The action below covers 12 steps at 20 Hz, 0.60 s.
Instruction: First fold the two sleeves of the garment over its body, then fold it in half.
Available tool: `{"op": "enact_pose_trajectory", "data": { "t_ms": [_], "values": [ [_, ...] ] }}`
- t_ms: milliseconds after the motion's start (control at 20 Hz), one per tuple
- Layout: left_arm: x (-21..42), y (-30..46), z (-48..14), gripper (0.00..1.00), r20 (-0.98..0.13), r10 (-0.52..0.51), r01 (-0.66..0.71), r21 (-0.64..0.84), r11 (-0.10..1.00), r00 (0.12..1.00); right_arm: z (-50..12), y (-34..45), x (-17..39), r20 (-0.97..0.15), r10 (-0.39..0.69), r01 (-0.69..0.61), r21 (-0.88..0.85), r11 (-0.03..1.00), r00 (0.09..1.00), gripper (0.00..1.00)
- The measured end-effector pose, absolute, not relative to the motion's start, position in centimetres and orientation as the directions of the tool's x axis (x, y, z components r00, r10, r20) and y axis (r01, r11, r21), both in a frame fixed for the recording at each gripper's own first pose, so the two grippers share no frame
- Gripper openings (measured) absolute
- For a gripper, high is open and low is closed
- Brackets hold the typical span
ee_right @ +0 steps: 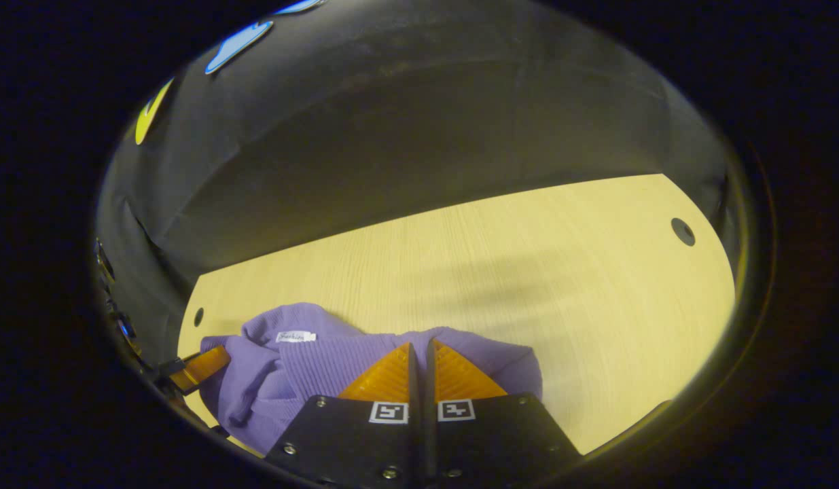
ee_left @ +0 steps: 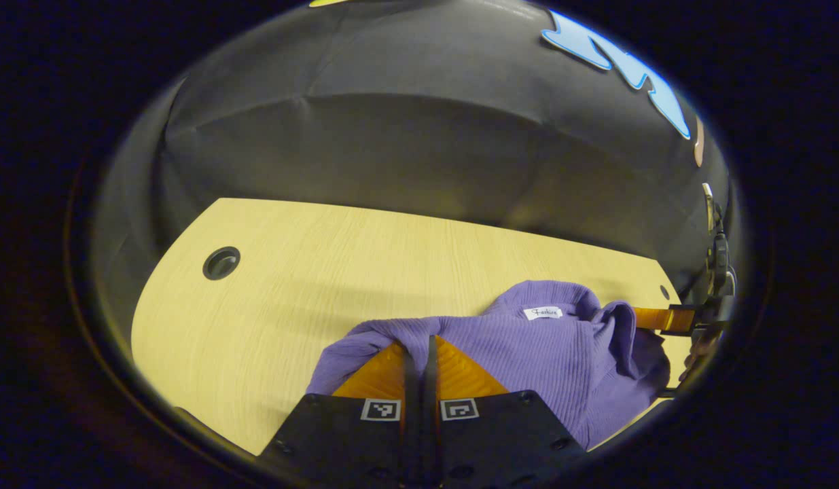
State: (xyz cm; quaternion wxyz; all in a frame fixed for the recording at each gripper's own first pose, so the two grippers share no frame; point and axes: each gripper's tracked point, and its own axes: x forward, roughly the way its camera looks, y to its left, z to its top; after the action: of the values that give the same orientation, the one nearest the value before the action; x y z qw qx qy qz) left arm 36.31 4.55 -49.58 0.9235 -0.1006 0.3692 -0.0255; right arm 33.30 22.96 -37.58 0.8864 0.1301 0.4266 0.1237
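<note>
In the left gripper view, the main risk is a slipped or uneven hold: the left tool (ee_left: 422, 360) pinches only a thin ridge of the purple garment (ee_left: 528, 353), and the knit is bunched rather than flat, so a pull from here could drag one layer and leave the rest crumpled on the counter (ee_left: 310, 272), spoiling a clean half fold. This tool's orange fingers stand together with a fold of the fabric rising between them at the tips, so I judge it clamped on the garment's edge. The garment spreads from the fingertips away to the tool's right, its neck label lying up and ahead on that side; at its far end the right tool (ee_left: 657, 319) reaches in, its orange finger touching the cloth. In the right gripper view, the same danger holds from the other side: if one tool lifts or travels faster than the other, the cloth between them will twist. The right tool (ee_right: 419, 367) has its fingers pressed together over the garment's (ee_right: 310, 367) hem, fabric humped around the tips. The cloth runs off to this tool's left, toward the left tool (ee_right: 205, 365).
</note>
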Motion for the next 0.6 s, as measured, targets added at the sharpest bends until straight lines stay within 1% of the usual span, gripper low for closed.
{"op": "enact_pose_trajectory", "data": {
  "t_ms": [100, 150, 200, 250, 300, 350, 400, 450, 500, 600],
  "values": [
    [36.3, 4.6, -49.8, 0.08, -0.67, -0.125, -0.037, -0.223, 0.974, 0.732, -37.8, 23.0, 33.3, -0.722, 0.323, -0.114, 0.324, 0.939, 0.612, 0.02],
    [36.3, 4.4, -49.9, 0.07, -0.666, -0.133, -0.042, -0.24, 0.97, 0.734, -37.9, 23.0, 33.3, -0.719, 0.321, -0.117, 0.319, 0.94, 0.616, 0.0],
    [36.3, 4.5, -49.9, 0.08, -0.66, -0.139, -0.045, -0.254, 0.966, 0.738, -37.9, 22.9, 33.3, -0.716, 0.321, -0.12, 0.318, 0.94, 0.62, 0.03],
    [36.2, 4.7, -49.9, 0.08, -0.659, -0.144, -0.044, -0.26, 0.965, 0.738, -37.8, 22.9, 33.3, -0.713, 0.323, -0.119, 0.321, 0.94, 0.622, 0.03],
    [36.3, 5.1, -50.1, 0.14, -0.661, -0.128, -0.056, -0.249, 0.967, 0.739, -38.3, 23.0, 32.9, -0.724, 0.325, -0.113, 0.326, 0.939, 0.608, 0.04],
    [36.3, 4.9, -50.2, 0.11, -0.663, -0.135, -0.052, -0.255, 0.966, 0.736, -38.1, 22.8, 32.9, -0.72, 0.318, -0.105, 0.325, 0.94, 0.617, 0.08],
    [36.2, 4.8, -50.1, 0.23, -0.665, -0.134, -0.051, -0.25, 0.967, 0.734, -38.0, 22.8, 33.0, -0.719, 0.323, -0.098, 0.337, 0.936, 0.616, 0.14],
    [36.1, 4.8, -50.0, 0.36, -0.669, -0.129, -0.046, -0.237, 0.97, 0.732, -37.6, 22.9, 32.9, -0.713, 0.333, -0.094, 0.353, 0.931, 0.617, 0.17],
    [35.9, 4.8, -49.9, 0.3, -0.669, -0.118, -0.041, -0.217, 0.975, 0.734, -37.5, 22.8, 32.8, -0.712, 0.324, -0.089, 0.347, 0.934, 0.623, 0.27],
    [35.9, 4.6, -49.3, 0.38, -0.665, -0.101, -0.029, -0.182, 0.983, 0.74, -36.8, 22.6, 32.6, -0.701, 0.315, -0.096, 0.334, 0.938, 0.64, 0.29]
  ]
}}
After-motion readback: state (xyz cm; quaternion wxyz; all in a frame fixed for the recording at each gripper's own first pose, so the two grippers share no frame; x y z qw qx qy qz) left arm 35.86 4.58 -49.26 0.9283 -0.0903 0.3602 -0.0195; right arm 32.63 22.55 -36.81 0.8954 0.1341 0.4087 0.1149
